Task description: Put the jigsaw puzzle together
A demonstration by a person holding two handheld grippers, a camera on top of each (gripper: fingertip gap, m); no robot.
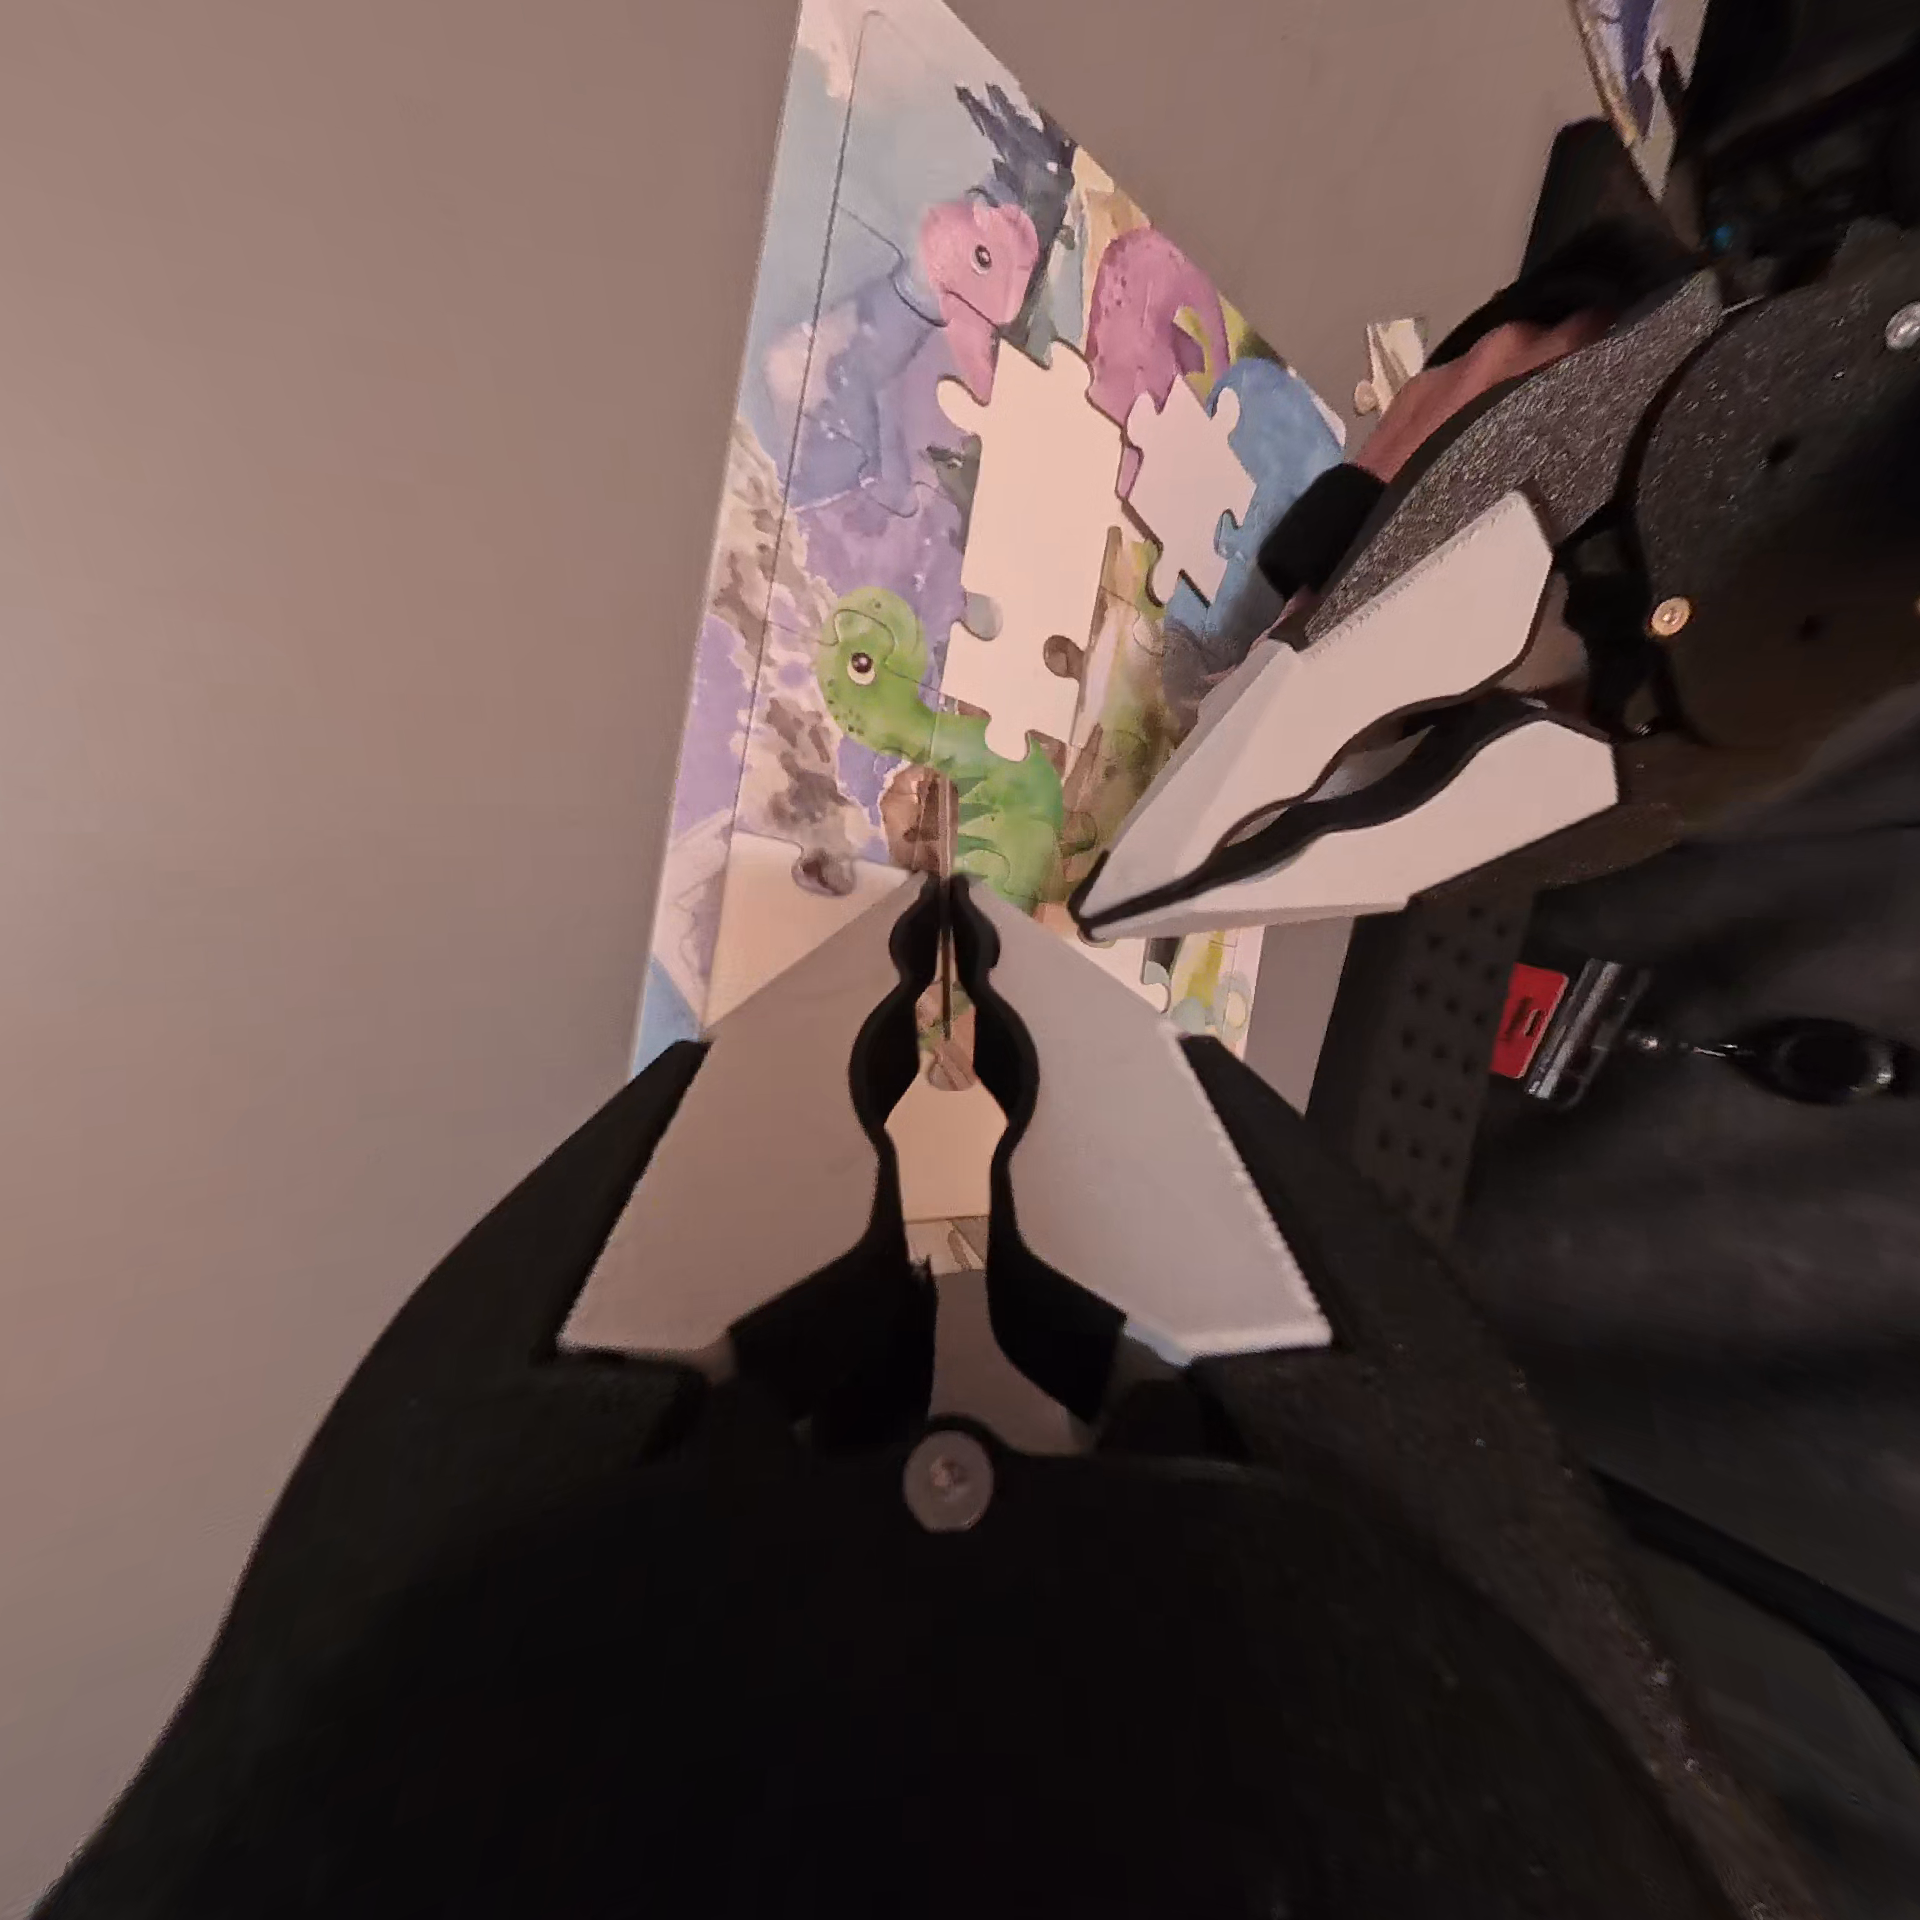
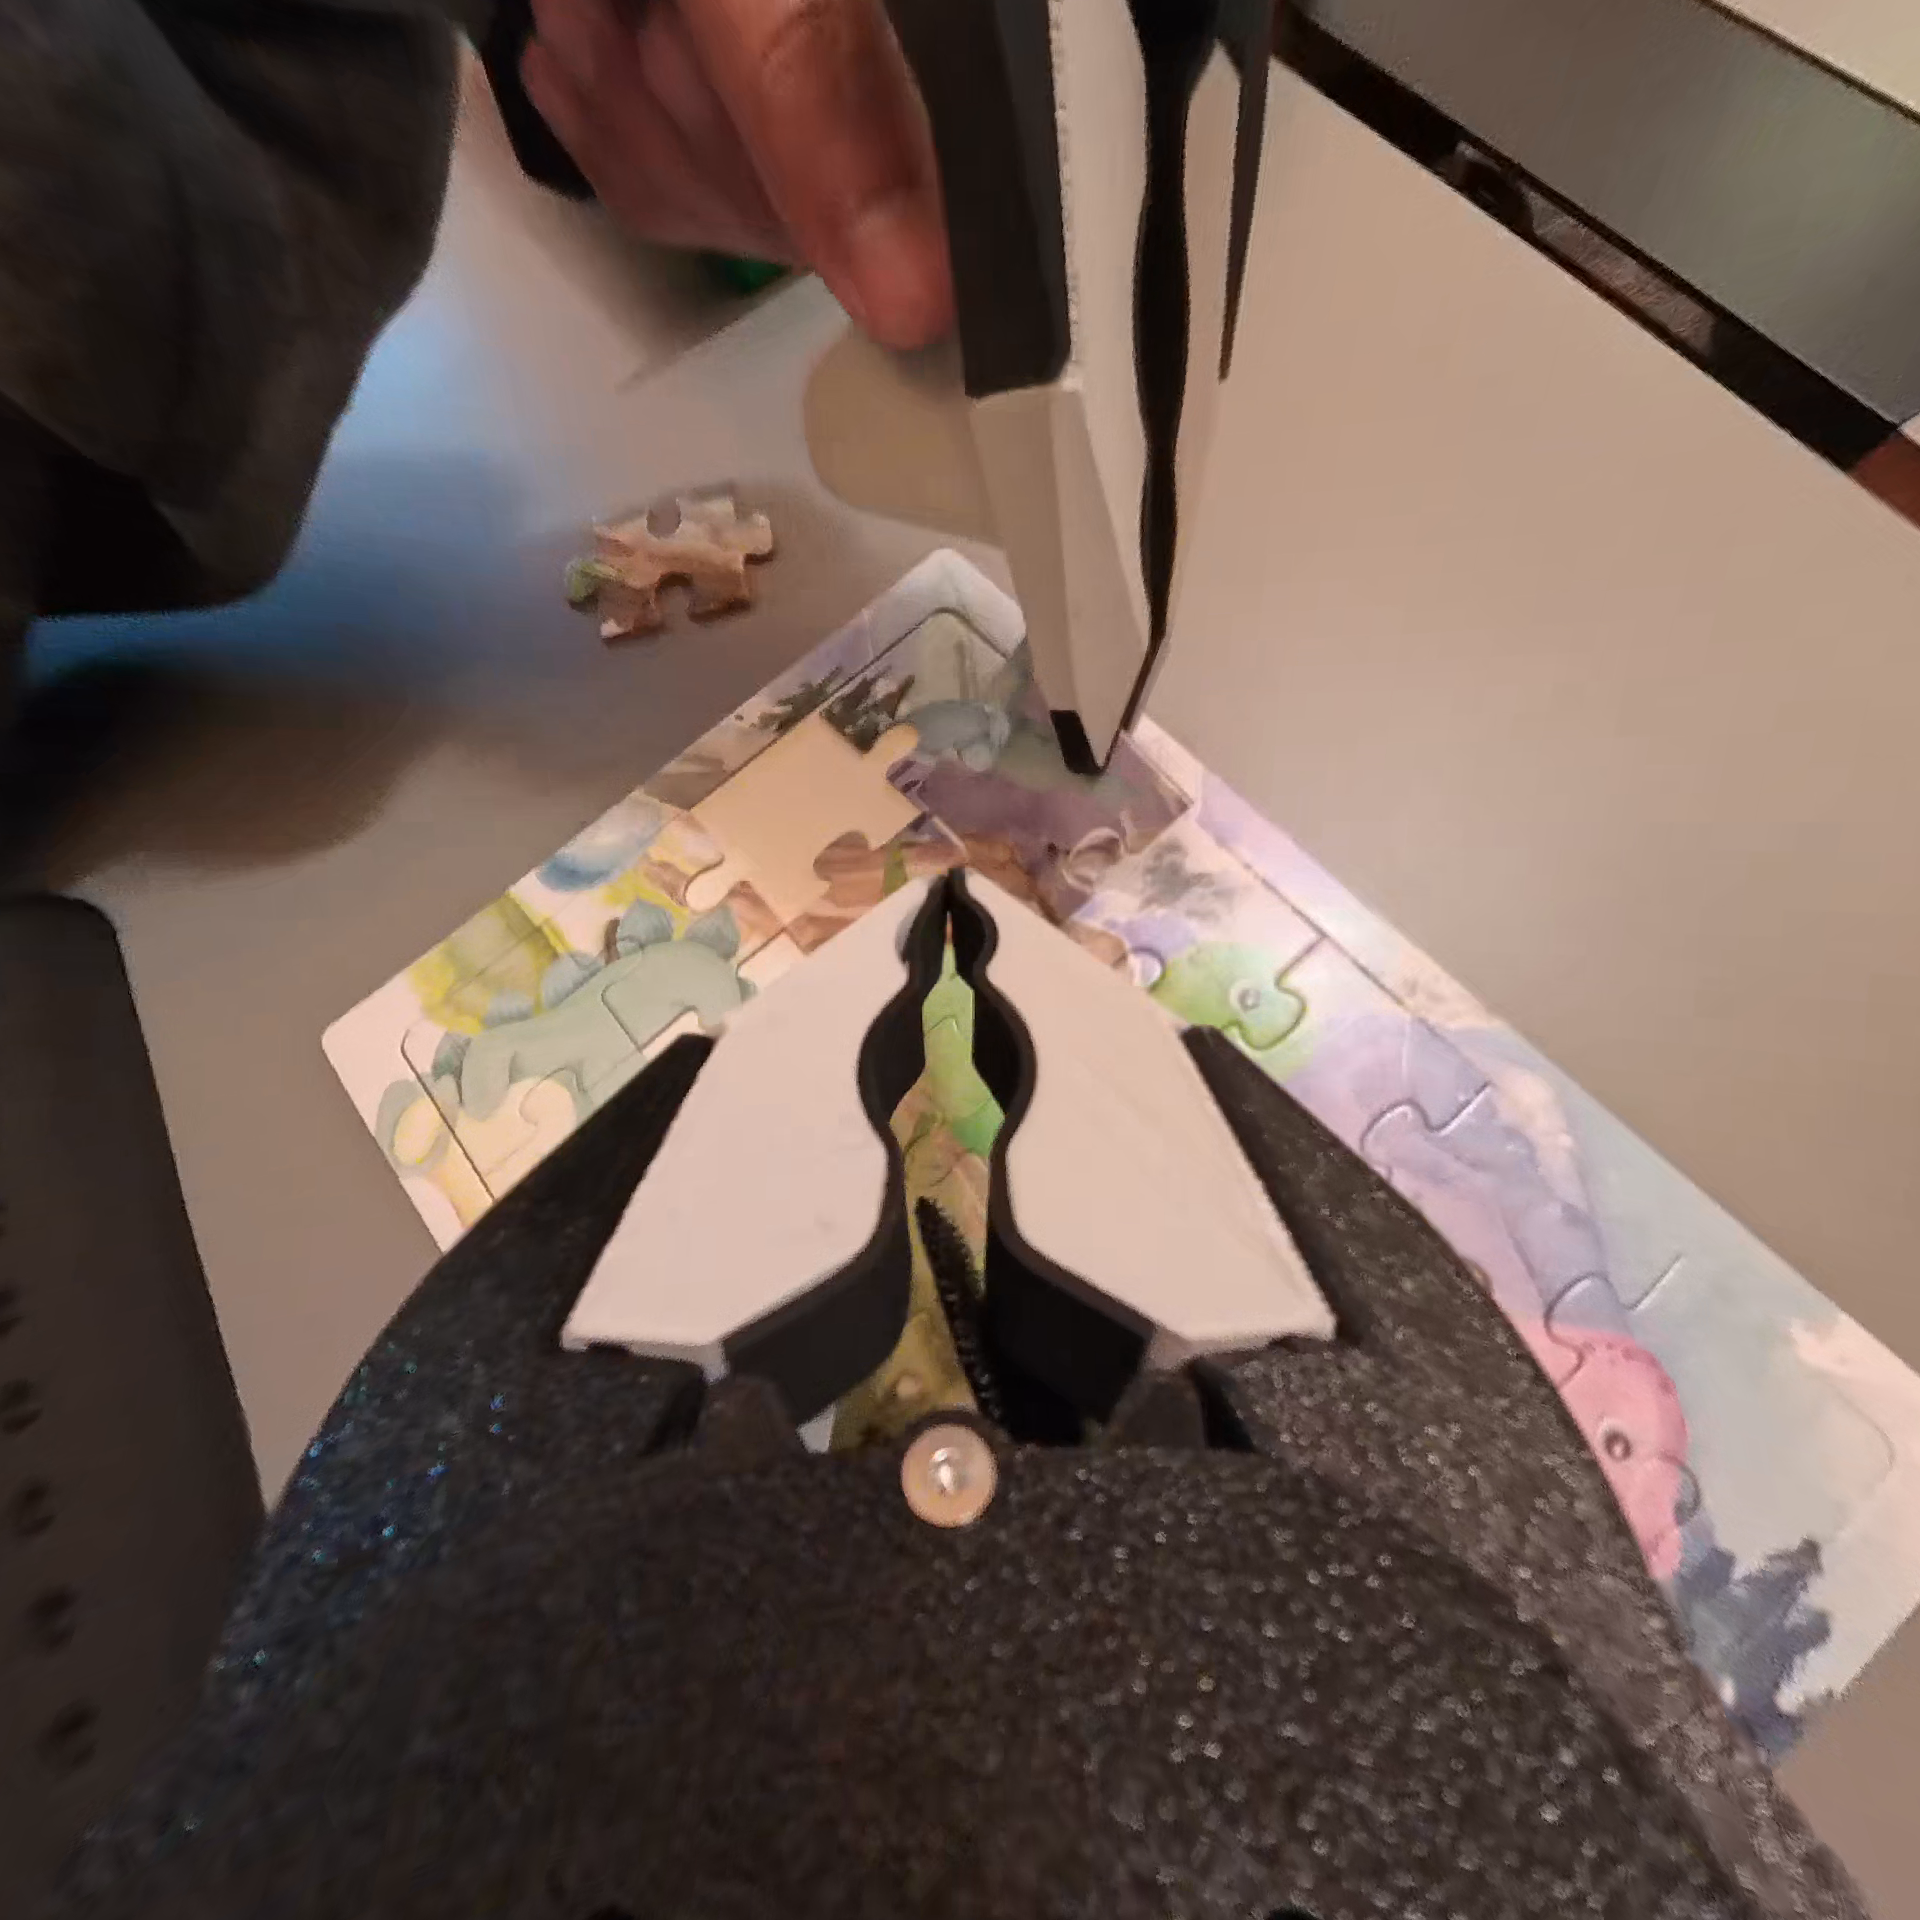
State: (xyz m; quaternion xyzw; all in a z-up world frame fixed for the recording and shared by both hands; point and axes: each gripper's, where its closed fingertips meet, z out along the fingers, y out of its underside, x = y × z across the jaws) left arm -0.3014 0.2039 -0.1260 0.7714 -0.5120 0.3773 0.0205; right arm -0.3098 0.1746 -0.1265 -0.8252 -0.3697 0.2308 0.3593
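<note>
Cardboard in soft watercolour tones makes up the jigsaw puzzle [image 2: 1455, 1122], which lies flat on the matte grey table [image 2: 1455, 623]. Its tray is largely filled with dinosaur pieces. A bare cream slot [image 2: 805, 821] with knob-shaped notches is left open near the middle. Further gaps are seen in the left wrist view.

The fingers of the left gripper [image 1: 945, 894] are pressed together on a thin card edge. In the right wrist view a tan, unprinted cardboard shape [image 2: 894, 447] with a rounded knob juts from that gripper at 9 o'clock. It is judged to be a piece held upright by its edge, so that it can be lowered into a gap. The tips are brought down onto the tray at 12 o'clock of the puzzle, probably to line the piece up or steady the board. A hand [image 2: 790, 135] is wrapped around the handle.

The fingers of the right gripper [image 2: 951, 883] are closed tip to tip with nothing between them. They are held low over the green dinosaur, with the cream slot just ahead at 11 o'clock. This is likely so that pieces can be pressed or nudged flat. The finger faces are smooth and white, lined with wavy black rubber, and the bodies are grainy black.

One loose piece [image 2: 670, 561] lies printed side up on the table, off the tray at 11 o'clock.
</note>
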